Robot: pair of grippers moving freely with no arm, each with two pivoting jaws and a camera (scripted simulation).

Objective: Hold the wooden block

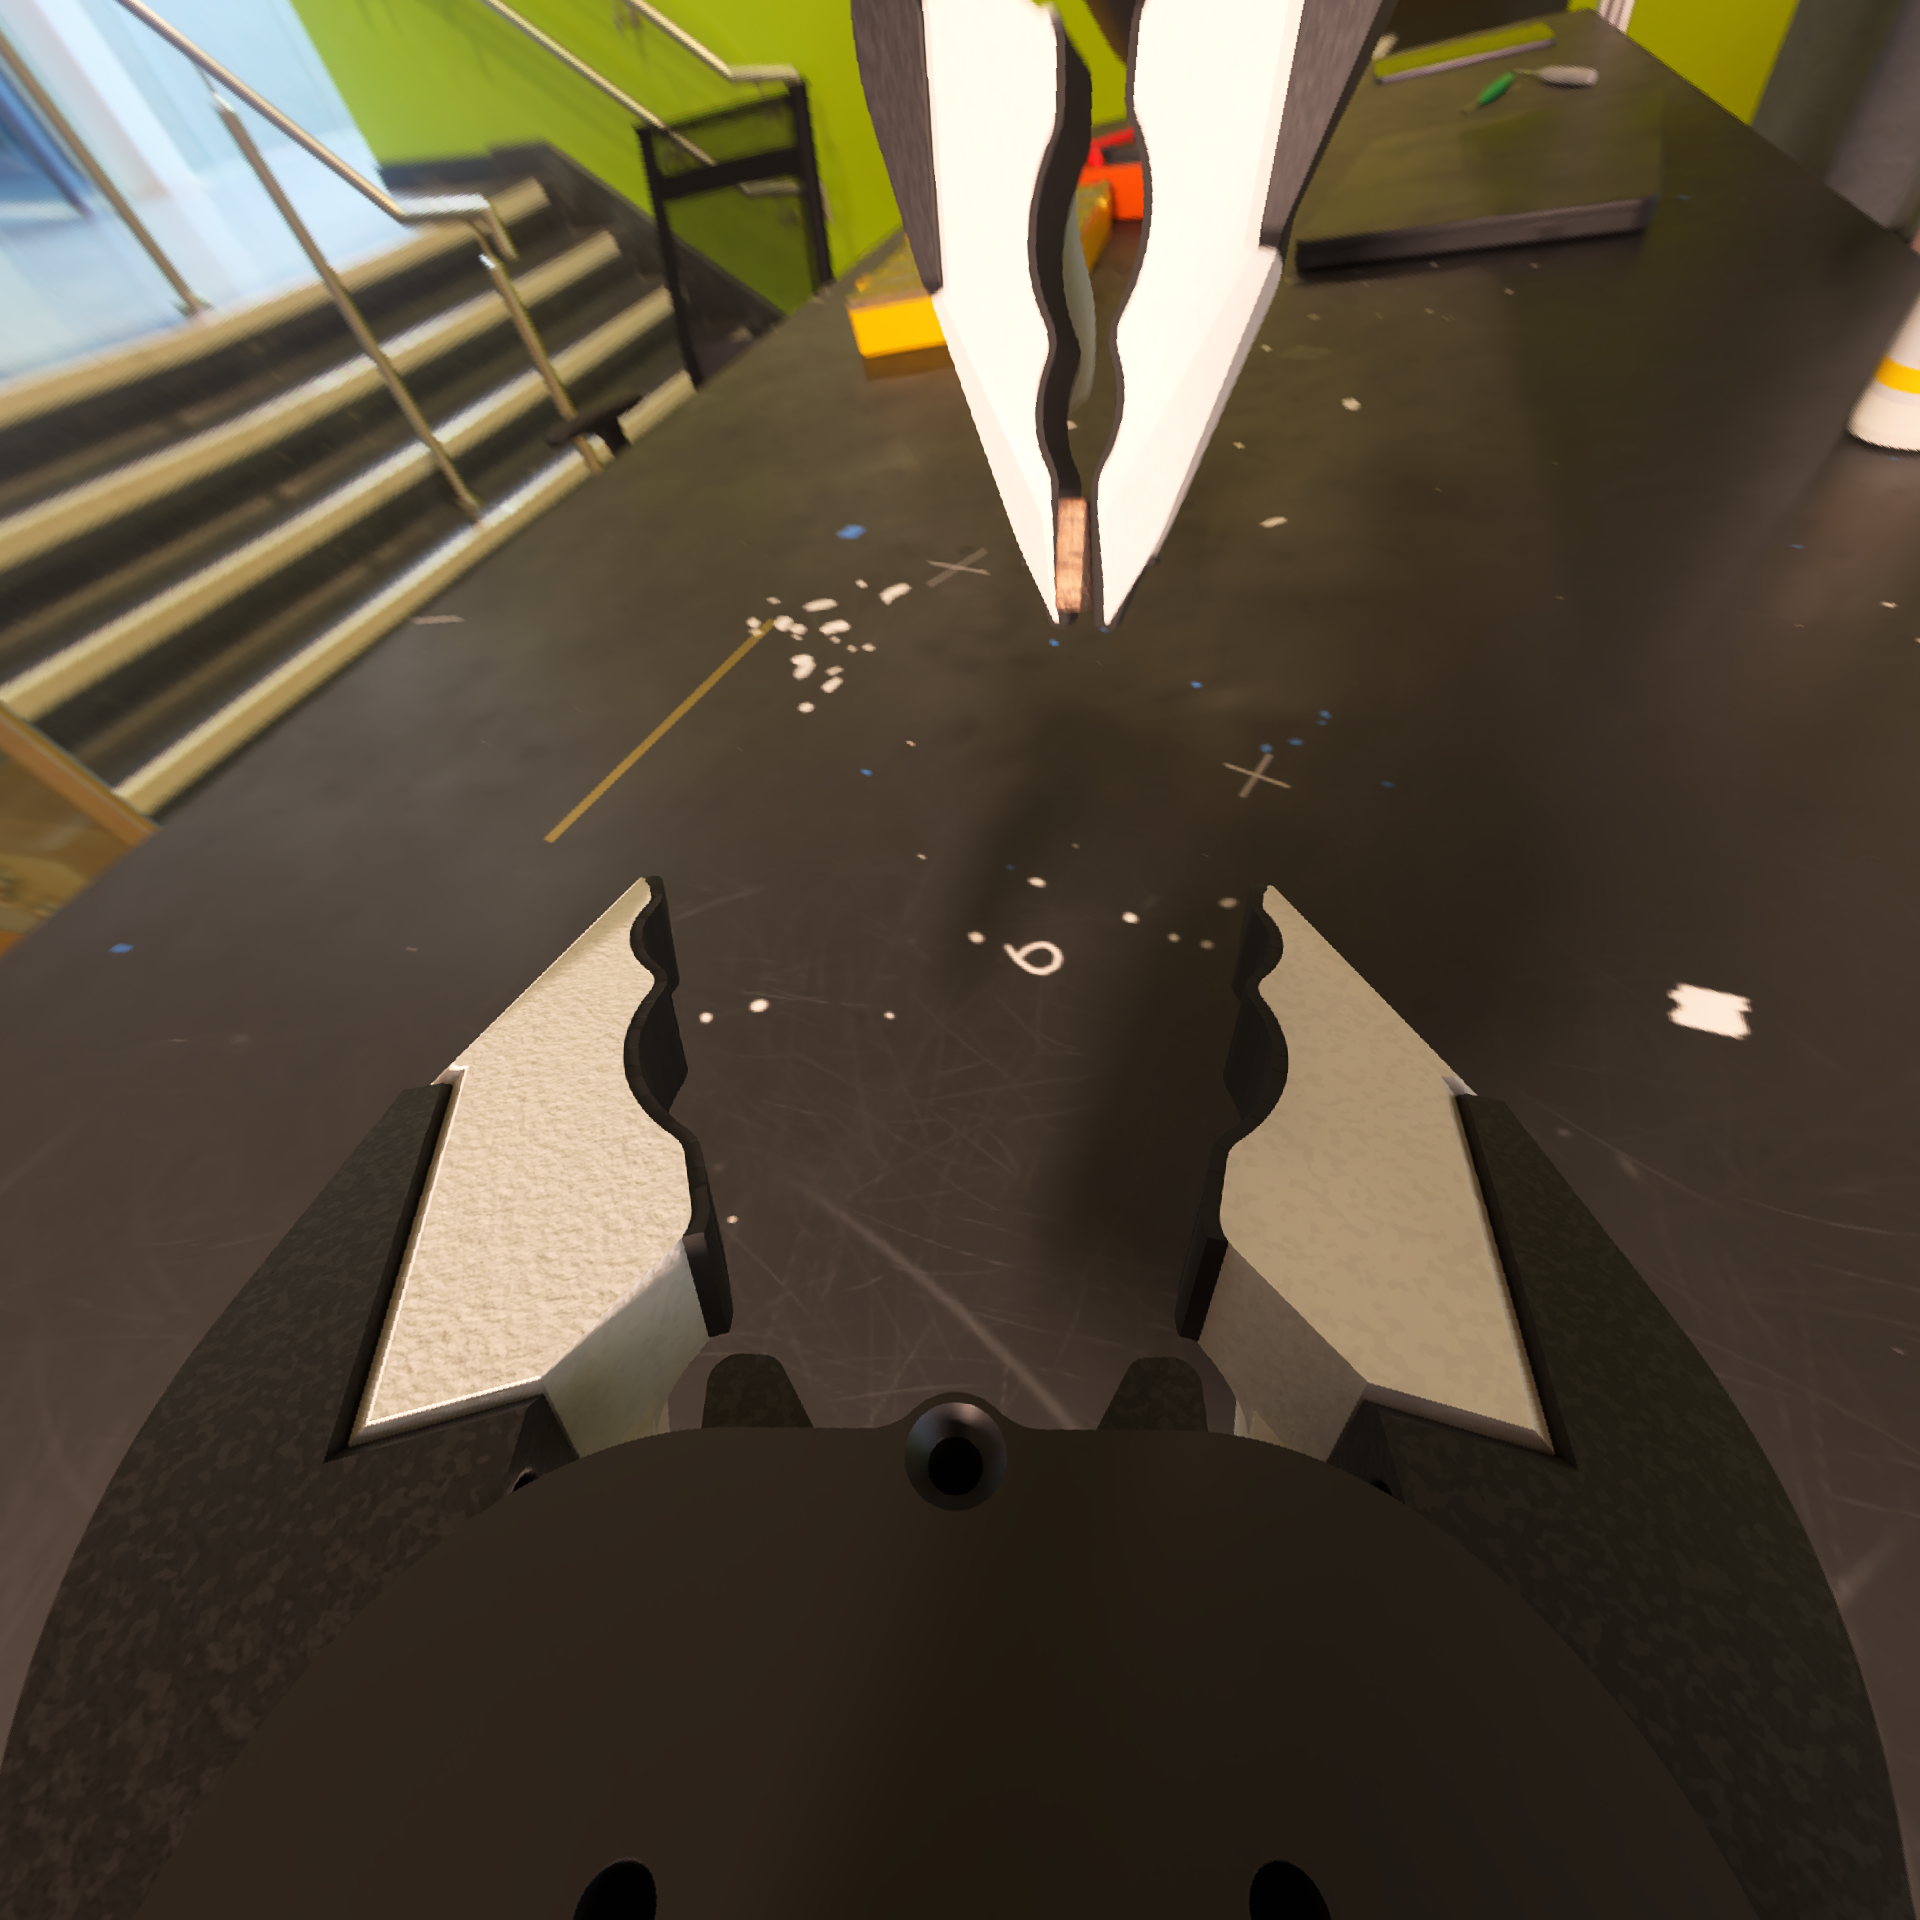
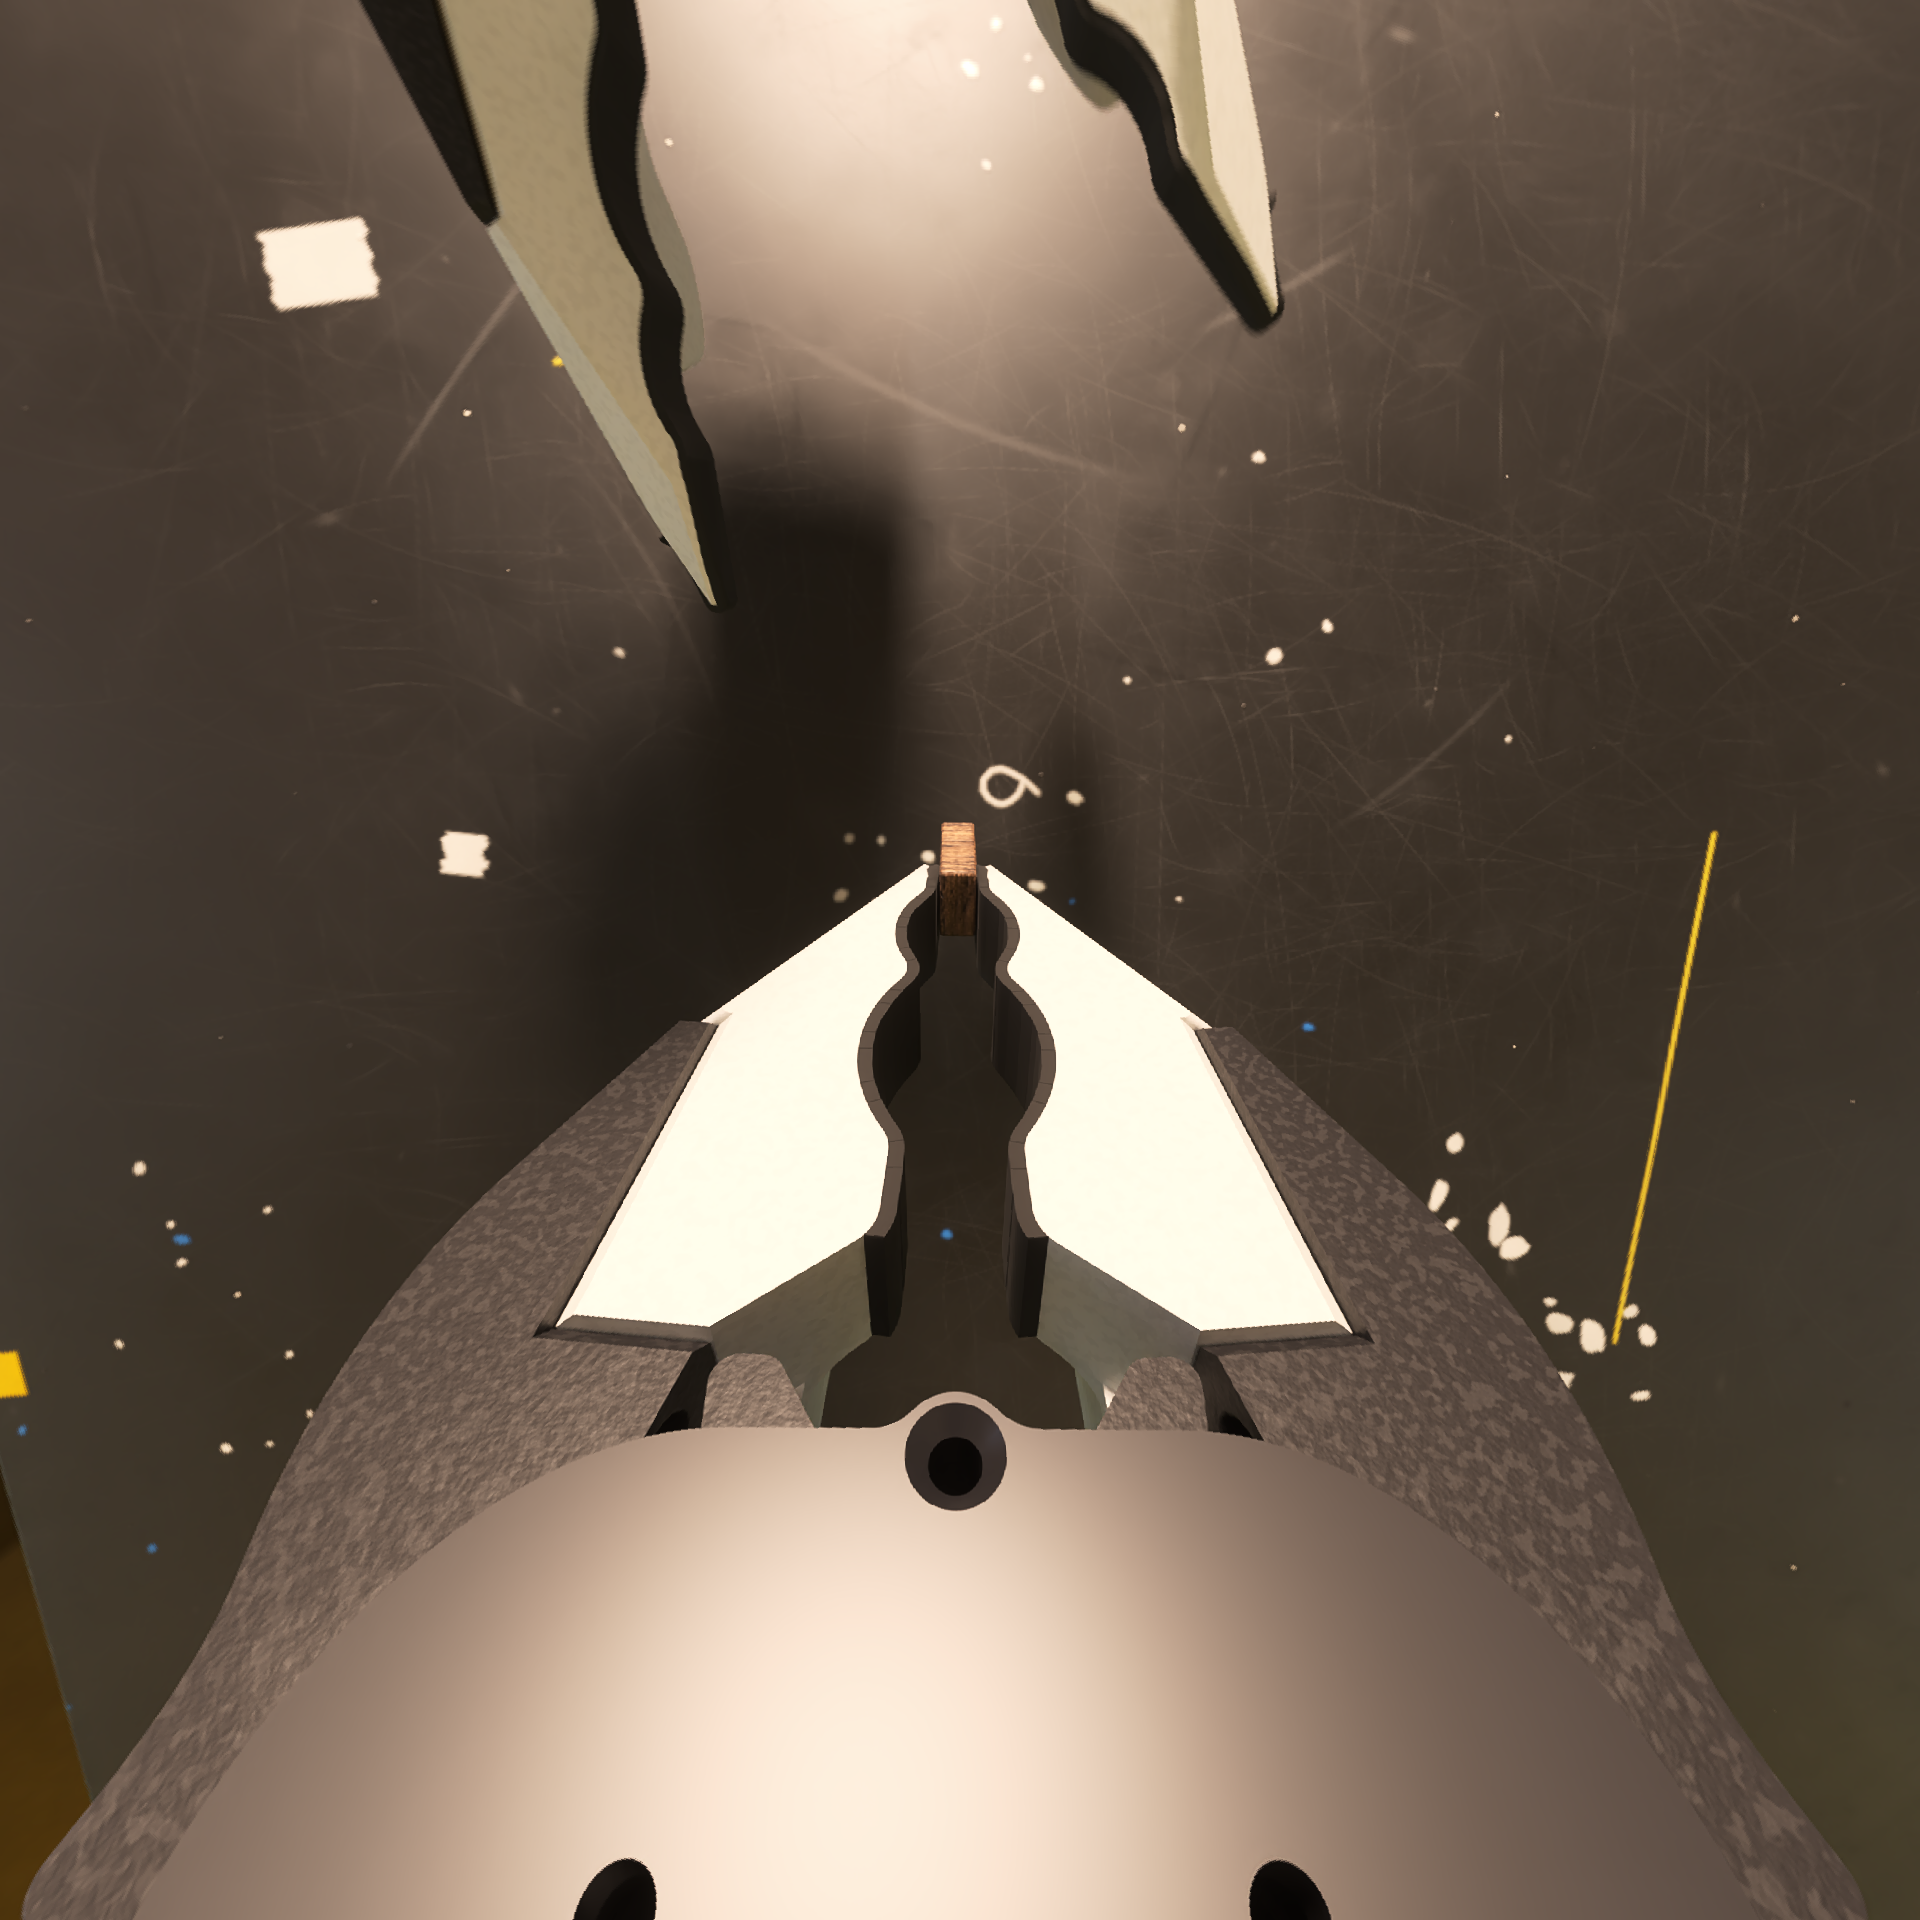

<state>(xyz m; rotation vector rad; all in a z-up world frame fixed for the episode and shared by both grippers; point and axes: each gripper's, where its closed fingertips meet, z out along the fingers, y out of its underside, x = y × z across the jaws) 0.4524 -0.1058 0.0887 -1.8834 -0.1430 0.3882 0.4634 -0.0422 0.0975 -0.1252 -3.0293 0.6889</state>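
Note:
The wooden block (image 2: 957,881) is a small thin brown piece pinched at the tips of my right gripper (image 2: 957,869), which is shut on it above the dark table. In the left wrist view the same block (image 1: 1070,556) shows between the right gripper's white fingers (image 1: 1164,343), which point down from the top of the frame. My left gripper (image 1: 961,888) is open and empty, facing the right gripper with a gap of bare table between them. It also shows at the top of the right wrist view (image 2: 992,457), jaws wide apart.
The dark scratched table (image 1: 1455,1143) carries white paint specks, tape scraps (image 1: 1708,1010) and a thin yellow line (image 1: 660,732). A yellow block (image 1: 894,317), orange items (image 1: 1117,177) and a dark flat bar (image 1: 1475,234) lie at the far end. Stairs with railings (image 1: 312,343) are beyond the left edge.

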